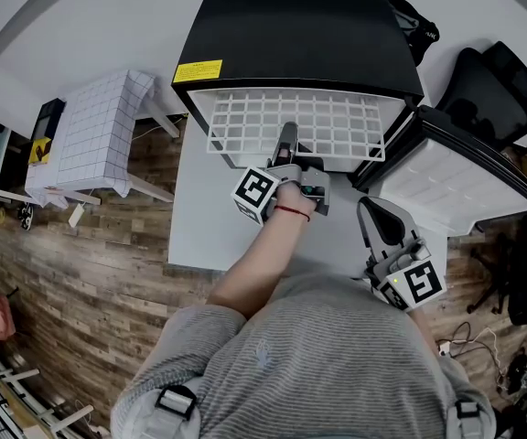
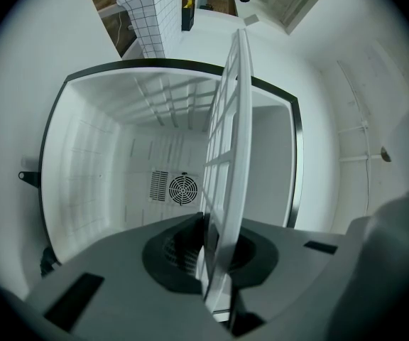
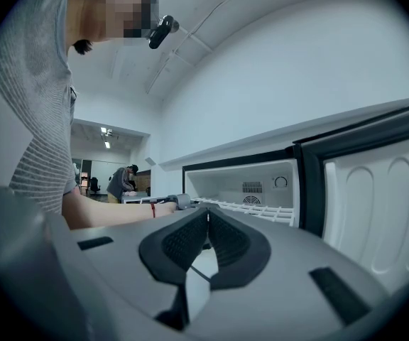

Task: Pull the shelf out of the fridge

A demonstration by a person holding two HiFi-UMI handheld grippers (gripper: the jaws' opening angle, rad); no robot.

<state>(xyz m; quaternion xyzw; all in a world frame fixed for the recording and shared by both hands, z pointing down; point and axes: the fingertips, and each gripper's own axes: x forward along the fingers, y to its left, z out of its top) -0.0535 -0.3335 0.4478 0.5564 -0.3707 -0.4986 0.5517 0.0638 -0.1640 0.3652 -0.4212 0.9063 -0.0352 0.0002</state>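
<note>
A black mini fridge (image 1: 300,35) stands on a white table with its door (image 1: 451,186) swung open to the right. The white wire shelf (image 1: 291,126) sticks well out of the fridge front. My left gripper (image 1: 286,146) is shut on the shelf's front edge; in the left gripper view the shelf (image 2: 229,155) runs edge-on between the pads, with the white fridge cavity (image 2: 119,183) and its fan grille behind. My right gripper (image 1: 381,225) hangs back at the right beside the door, shut with nothing in it. The right gripper view shows the shelf (image 3: 251,209) and the door's inner side (image 3: 375,204).
The white table (image 1: 199,218) carries the fridge, with a wooden floor around it. A small table under a checked cloth (image 1: 94,135) stands at the left. A black office chair (image 1: 492,90) sits behind the door at the right. Another person works far off in the room (image 3: 123,183).
</note>
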